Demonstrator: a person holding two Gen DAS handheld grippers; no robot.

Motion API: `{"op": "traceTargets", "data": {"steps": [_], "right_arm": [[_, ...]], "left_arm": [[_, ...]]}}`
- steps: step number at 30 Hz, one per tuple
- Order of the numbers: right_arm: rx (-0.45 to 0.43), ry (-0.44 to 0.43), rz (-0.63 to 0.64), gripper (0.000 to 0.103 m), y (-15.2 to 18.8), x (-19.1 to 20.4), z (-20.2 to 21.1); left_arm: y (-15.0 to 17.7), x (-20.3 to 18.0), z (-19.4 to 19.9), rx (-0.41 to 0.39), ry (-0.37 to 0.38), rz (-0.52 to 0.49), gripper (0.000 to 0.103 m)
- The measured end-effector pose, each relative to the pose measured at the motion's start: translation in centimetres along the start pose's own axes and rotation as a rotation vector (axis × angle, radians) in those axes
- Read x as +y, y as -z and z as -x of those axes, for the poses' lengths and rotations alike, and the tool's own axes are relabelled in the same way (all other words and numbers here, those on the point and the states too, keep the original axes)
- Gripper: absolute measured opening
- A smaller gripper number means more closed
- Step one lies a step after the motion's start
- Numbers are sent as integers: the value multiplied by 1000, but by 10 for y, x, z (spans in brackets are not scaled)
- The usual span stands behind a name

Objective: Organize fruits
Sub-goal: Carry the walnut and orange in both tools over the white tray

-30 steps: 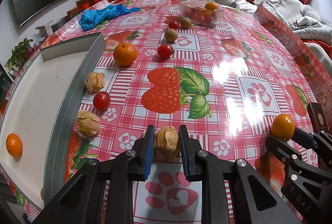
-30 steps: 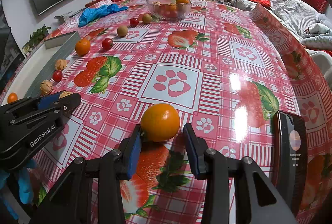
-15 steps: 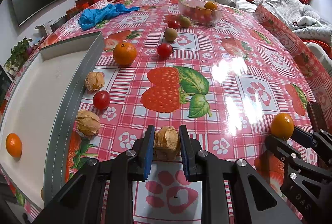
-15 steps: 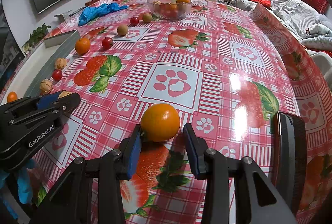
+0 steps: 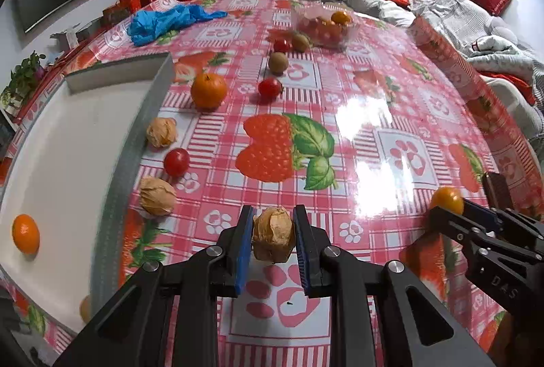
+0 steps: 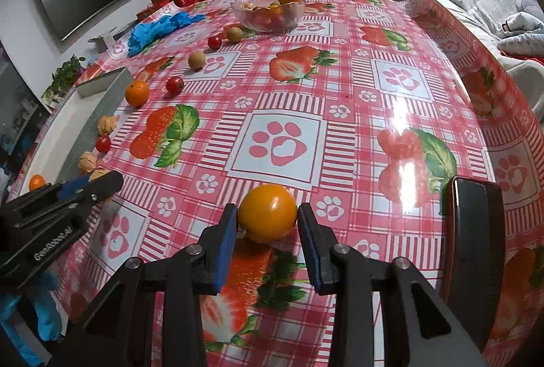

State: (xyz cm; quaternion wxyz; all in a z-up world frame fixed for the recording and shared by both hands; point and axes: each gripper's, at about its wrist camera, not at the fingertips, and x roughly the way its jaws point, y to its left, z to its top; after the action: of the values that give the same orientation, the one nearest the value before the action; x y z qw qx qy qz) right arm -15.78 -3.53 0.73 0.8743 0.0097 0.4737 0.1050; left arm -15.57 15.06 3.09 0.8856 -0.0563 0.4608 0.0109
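The left gripper [image 5: 273,239] has its jaws drawn in tight on a papery husked fruit [image 5: 273,239]; both blue pads [image 5: 245,248] press against its sides, and the fruit sits low over a paw-print square of the red checked tablecloth [image 5: 374,115], though whether it rests on the cloth or is lifted clear cannot be told; the right gripper [image 6: 267,224] has its jaws closing around a yellow-orange tomato [image 6: 267,212]; that fruit stands on the cloth between the blue pads, the right pad just about at its skin, the left pad with a thin gap beside it, so the grip is not yet firm. To the left lies a white tray [image 5: 68,163] with a grey rim, one small orange [image 5: 25,233] inside it; just outside its rim lie two more husked fruits [image 5: 157,195] and a red tomato [image 5: 176,162]; farther off are a larger orange [image 5: 208,90] and a glass bowl [image 6: 268,14] of mixed fruit at the far end.
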Motion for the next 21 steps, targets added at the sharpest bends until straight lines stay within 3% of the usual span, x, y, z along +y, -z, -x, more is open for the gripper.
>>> {"op": "traceTargets", "data": {"steps": [9, 18, 19, 20, 21], "right_arm": [[-10, -40, -19, 40, -13, 5, 12], [-17, -38, 67, 41, -26, 32, 21], [-5, -39, 80, 53, -26, 35, 18], [1, -31, 101, 72, -23, 39, 14], [-5, -22, 119, 77, -21, 42, 12]], "left_arm": [[-3, 24, 29, -45, -2, 17, 24], [-10, 58, 52, -89, -35, 48, 24], [-9, 62, 54, -93, -37, 53, 24], [-8, 68, 56, -97, -41, 61, 24], [-7, 70, 57, -98, -46, 65, 24]]}}
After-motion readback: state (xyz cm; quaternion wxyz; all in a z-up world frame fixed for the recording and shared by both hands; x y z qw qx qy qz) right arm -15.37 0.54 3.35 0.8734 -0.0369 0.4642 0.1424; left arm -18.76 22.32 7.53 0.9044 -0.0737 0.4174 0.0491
